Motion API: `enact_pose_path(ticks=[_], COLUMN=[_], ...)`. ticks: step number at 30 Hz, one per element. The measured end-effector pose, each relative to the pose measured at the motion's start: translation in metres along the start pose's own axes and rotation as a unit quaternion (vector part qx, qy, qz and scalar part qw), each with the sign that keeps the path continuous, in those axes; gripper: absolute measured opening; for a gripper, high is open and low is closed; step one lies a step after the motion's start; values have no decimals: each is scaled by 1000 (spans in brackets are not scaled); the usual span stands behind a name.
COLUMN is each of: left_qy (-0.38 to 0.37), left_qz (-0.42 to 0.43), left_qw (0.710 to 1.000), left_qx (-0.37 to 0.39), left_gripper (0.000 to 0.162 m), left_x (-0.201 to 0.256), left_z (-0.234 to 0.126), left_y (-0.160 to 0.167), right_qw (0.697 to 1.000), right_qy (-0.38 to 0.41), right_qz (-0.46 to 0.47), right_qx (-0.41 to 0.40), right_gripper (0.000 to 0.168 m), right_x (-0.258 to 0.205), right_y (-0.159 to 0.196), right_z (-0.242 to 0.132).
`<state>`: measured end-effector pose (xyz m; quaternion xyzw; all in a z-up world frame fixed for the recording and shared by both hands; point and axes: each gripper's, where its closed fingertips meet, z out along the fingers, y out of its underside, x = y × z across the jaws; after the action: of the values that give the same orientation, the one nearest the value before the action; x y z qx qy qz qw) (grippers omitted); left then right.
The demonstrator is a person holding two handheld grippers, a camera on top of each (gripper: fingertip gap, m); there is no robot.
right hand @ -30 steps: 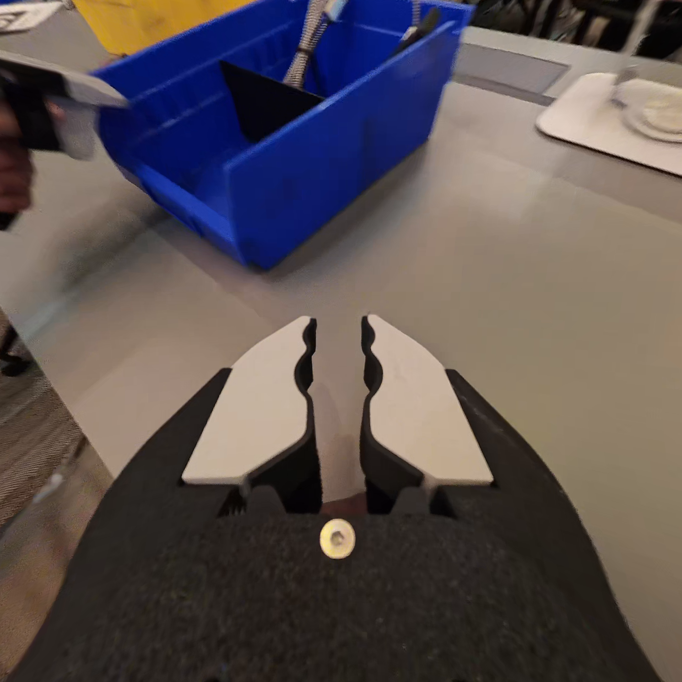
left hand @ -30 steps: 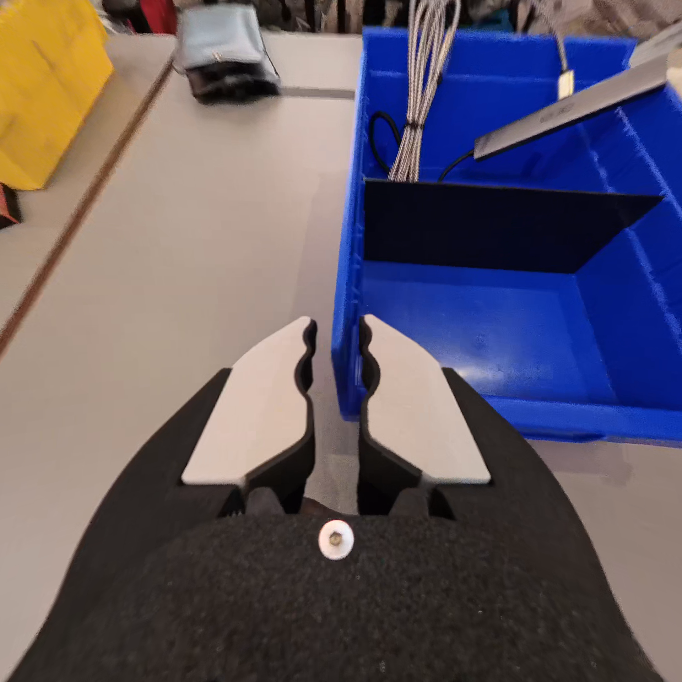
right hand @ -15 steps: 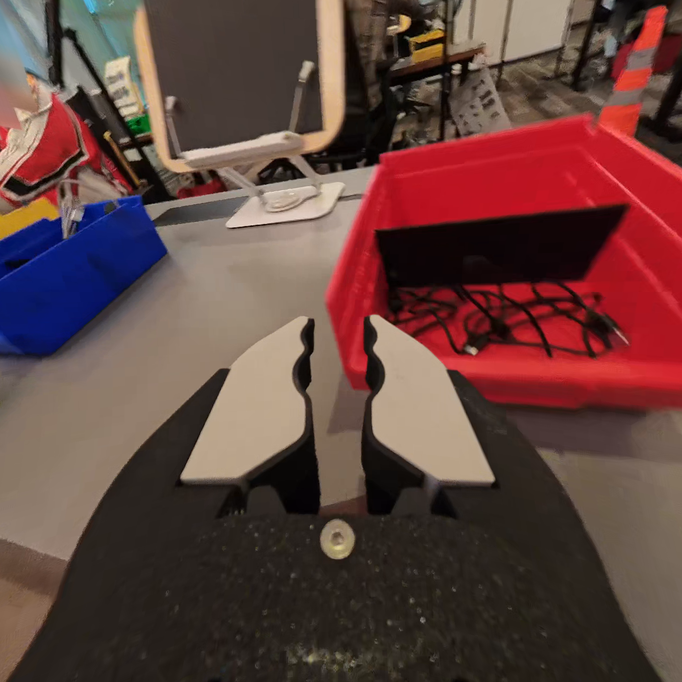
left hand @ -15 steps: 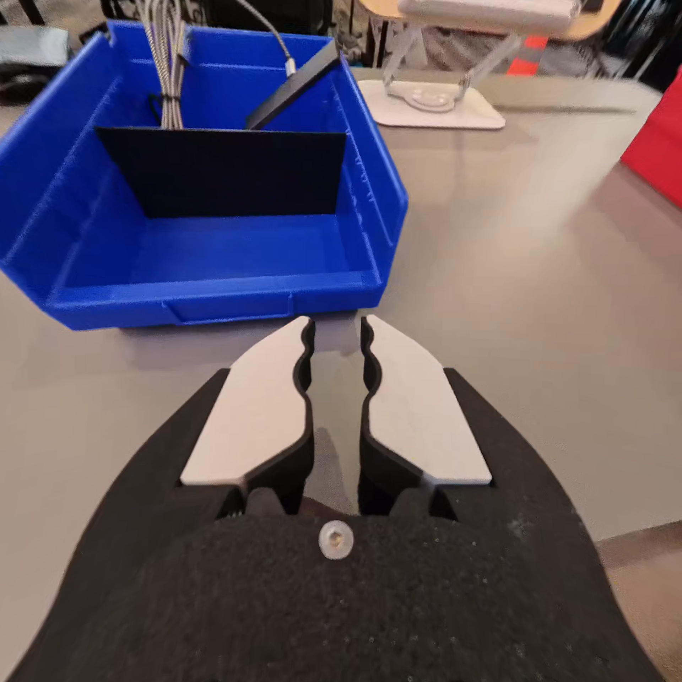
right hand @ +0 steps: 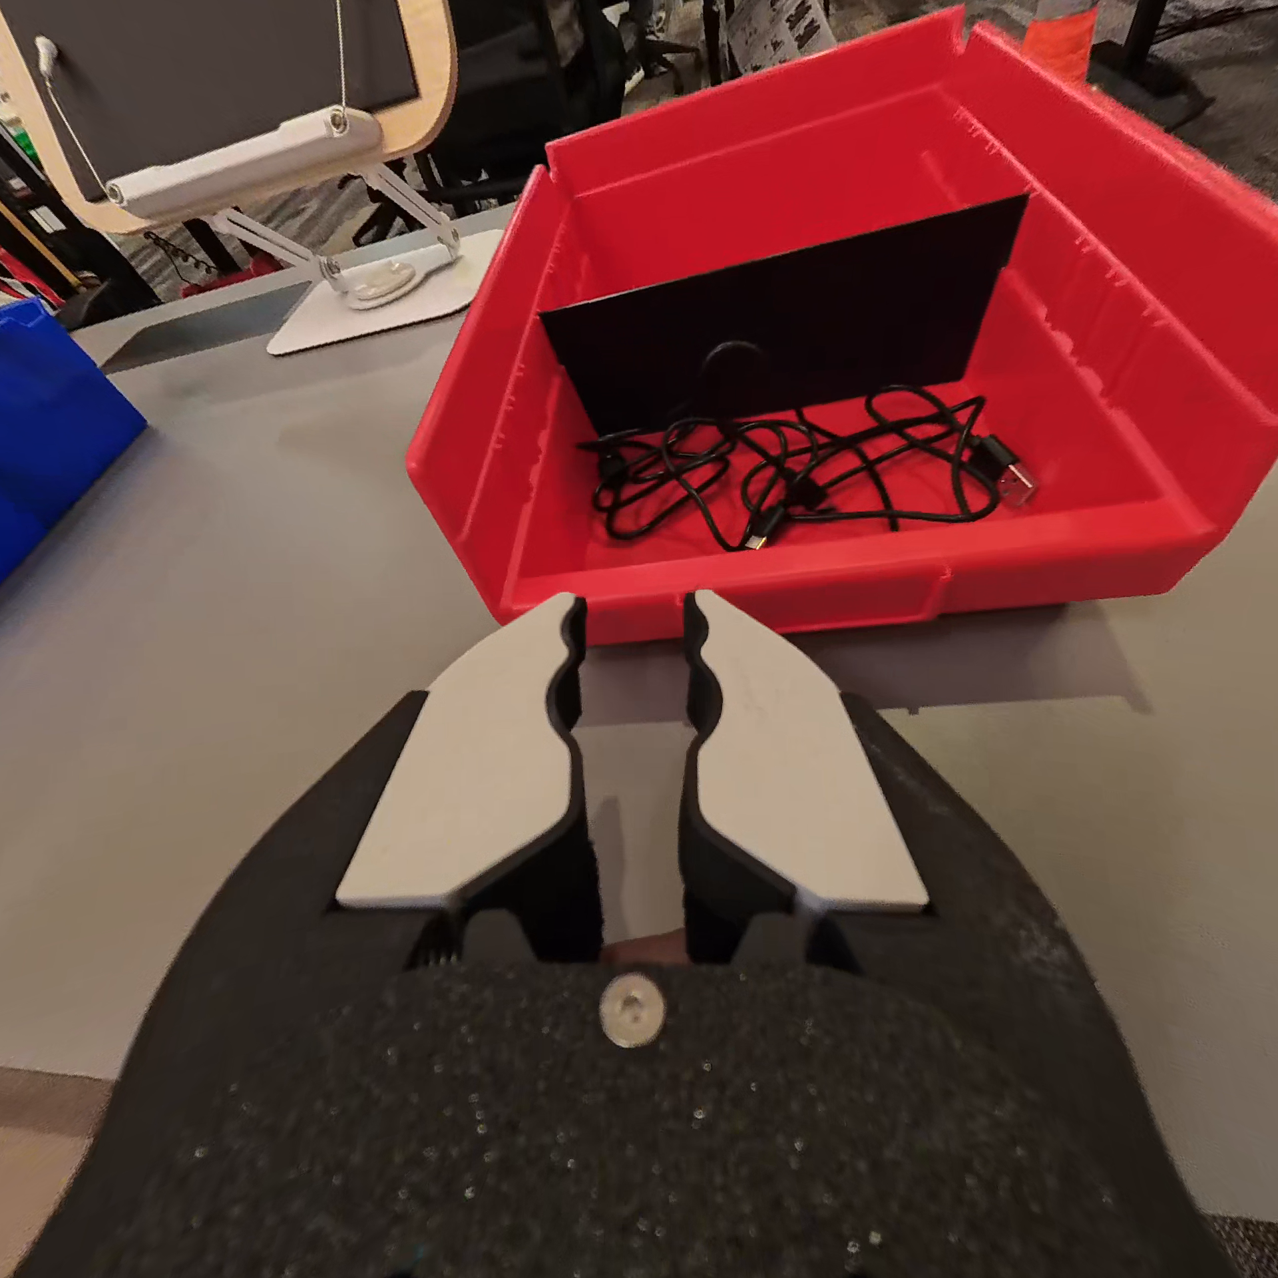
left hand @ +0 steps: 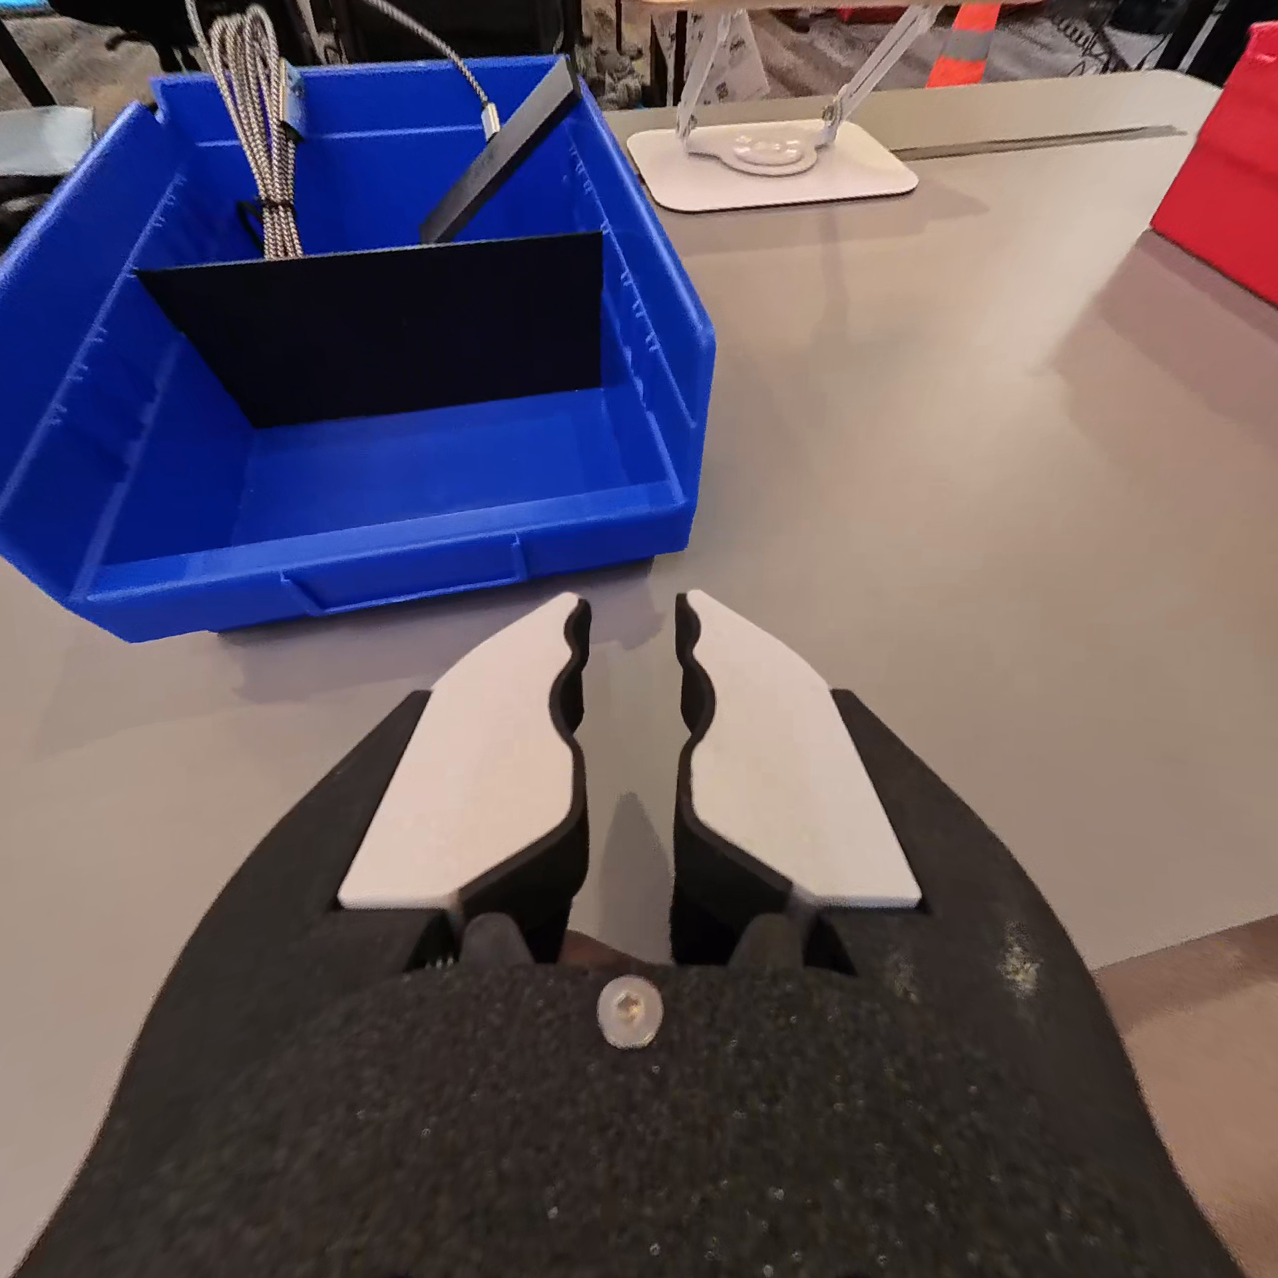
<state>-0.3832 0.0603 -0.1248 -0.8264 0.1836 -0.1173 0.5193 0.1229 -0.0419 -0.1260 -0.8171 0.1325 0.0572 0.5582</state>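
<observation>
The left gripper [left hand: 633, 608], fingers apart and empty, hovers near a blue bin [left hand: 387, 581]. The right gripper [right hand: 635, 608], likewise apart, nears a red bin [right hand: 761, 588] holding what look like black cables [right hand: 795, 477].

The blue bin [left hand: 387, 567] and the red bin [right hand: 864, 588] look like glossy moulded plastic. The desk [left hand: 968, 553] is smooth, matt grey. Braided cables [left hand: 266, 138] show woven sheathing; the black cables [right hand: 795, 477] look rubbery.

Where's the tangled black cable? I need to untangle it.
In the right wrist view, the black cable lies in the red bin's front compartment, before the black divider.
</observation>
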Motion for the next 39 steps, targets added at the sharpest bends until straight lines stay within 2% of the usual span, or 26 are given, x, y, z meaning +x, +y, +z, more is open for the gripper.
enact_pose_path(ticks=[9,39], left_qy=[18,10], left_qz=[-38,-6], left_qw=[999,999], left_qx=[-1,-35], left_gripper=[23,23], left_x=[1,7], left_z=[-2,5], left_y=[1,12], right_qw=[1000,1000], right_qy=[-1,-5], right_qz=[-1,-1], right_qx=[-4,-22], right_gripper=[25,23], right_x=[1,0], right_y=[3,10], right_z=[-1,-1])
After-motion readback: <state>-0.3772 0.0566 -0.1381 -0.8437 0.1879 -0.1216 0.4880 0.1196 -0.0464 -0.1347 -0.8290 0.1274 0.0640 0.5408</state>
